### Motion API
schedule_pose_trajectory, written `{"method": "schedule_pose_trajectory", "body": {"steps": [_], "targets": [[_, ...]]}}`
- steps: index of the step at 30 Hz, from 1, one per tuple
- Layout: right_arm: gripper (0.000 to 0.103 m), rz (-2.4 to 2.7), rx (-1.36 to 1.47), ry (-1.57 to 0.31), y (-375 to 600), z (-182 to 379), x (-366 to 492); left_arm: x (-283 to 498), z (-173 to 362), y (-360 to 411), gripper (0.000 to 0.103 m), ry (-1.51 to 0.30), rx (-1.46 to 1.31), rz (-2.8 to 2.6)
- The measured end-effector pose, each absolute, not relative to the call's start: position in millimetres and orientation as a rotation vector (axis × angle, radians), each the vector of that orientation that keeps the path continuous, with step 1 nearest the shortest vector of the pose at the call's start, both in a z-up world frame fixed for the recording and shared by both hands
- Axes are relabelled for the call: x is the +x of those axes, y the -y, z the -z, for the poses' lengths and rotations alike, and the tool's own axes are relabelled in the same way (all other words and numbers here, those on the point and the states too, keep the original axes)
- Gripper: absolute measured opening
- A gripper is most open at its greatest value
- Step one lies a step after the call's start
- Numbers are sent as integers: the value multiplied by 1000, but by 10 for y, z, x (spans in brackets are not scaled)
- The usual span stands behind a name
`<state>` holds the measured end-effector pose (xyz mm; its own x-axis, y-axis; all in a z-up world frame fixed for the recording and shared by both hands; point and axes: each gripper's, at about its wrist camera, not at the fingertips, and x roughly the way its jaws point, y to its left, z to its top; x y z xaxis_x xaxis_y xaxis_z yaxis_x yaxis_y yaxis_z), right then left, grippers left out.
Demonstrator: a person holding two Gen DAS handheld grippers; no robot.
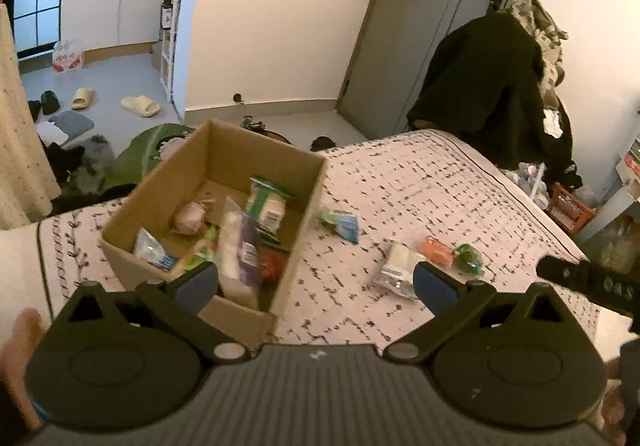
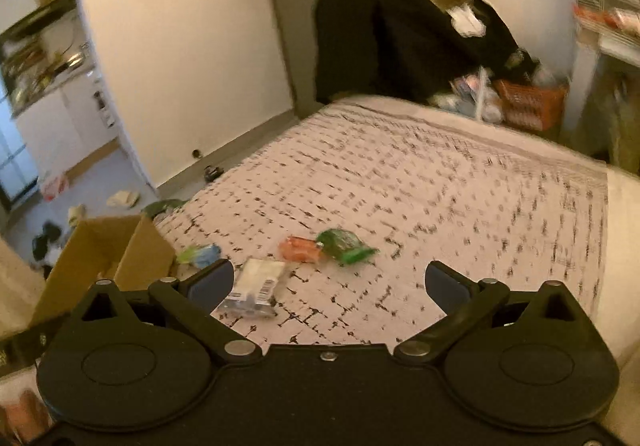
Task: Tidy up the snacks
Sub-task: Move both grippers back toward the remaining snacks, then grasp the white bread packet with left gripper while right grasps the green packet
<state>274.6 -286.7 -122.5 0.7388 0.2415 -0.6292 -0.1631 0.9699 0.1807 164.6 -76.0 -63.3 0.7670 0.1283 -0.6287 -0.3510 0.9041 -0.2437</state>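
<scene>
- The left tongs (image 1: 316, 282) are seen spread wide with nothing between the blue pads; they are held above the near corner of the cardboard box (image 1: 308, 182), which stands on the bed (image 1: 440, 182).
- The right tongs (image 2: 328, 282) are likewise spread wide and empty, held low over the bedspread, with the white packet (image 2: 256, 286) just beside the left pad.
- Inside the box several snacks are already gathered: a tall white-and-purple packet (image 1: 236, 246), a green-topped packet (image 1: 268, 202), a pinkish wrapped piece (image 1: 188, 218), a light blue packet (image 1: 152, 250) and something red (image 1: 274, 266), blurred.
- Four snacks are left loose on the bed: a blue-green packet (image 1: 340, 224) just beside the box wall, the white packet near the middle, and an orange packet (image 1: 436, 250) touching a green packet (image 1: 468, 258).
- The task is judged somewhat past halfway: roughly five items are boxed and four remain outside.
- The white packet is judged the likeliest next pick for the right tongs, being nearest to them.
</scene>
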Motion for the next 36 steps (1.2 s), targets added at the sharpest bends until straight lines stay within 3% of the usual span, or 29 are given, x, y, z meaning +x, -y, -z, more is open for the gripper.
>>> {"method": "schedule_pose_trajectory", "body": {"steps": [13,22,25,36], "targets": [[102,-213,112,-691,2924,1401,2963,2031,1005,1186,99,-649,-335,-184],[98,-217,65,-688,2862,1568,3261,2501,1229,1325,99,-689,-355,-171],[91,-215,40,-700,2858,1672,3438,2679,1337,1357,99,-717,-355,-161],[91,-294,38,-776,2800,2032,3844,3225,1756,1411,99,-809,-352,-152]]}}
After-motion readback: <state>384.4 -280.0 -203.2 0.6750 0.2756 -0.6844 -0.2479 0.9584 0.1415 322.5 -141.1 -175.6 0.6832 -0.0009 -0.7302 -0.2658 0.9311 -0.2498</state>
